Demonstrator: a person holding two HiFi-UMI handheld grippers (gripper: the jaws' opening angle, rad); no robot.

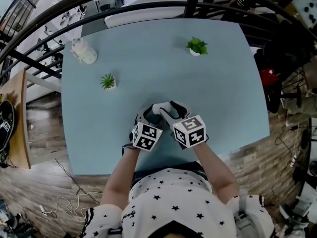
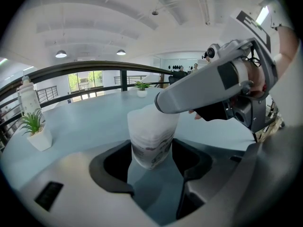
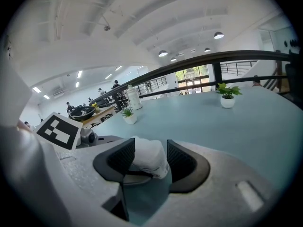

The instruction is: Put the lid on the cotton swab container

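Star-print shirt (image 1: 168,202) nearest, forearms reaching fwd. Just past them both tongs meet over the desk's (image 1: 163,68) near middle. Left tongs (image 1: 143,116) are closed on the cotton swab container (image 2: 150,141), held upright. Right tongs (image 1: 171,113) are pinched on the lid (image 3: 147,157), right at the container's top. So the lid looks on or nearly on; can't tell if it's fully seated. Left, prob: press home if needed, then release. Farther back: small plant (image 1: 108,81), 2nd plant (image 1: 197,46) & a bottle (image 1: 84,51) at the far-left corner
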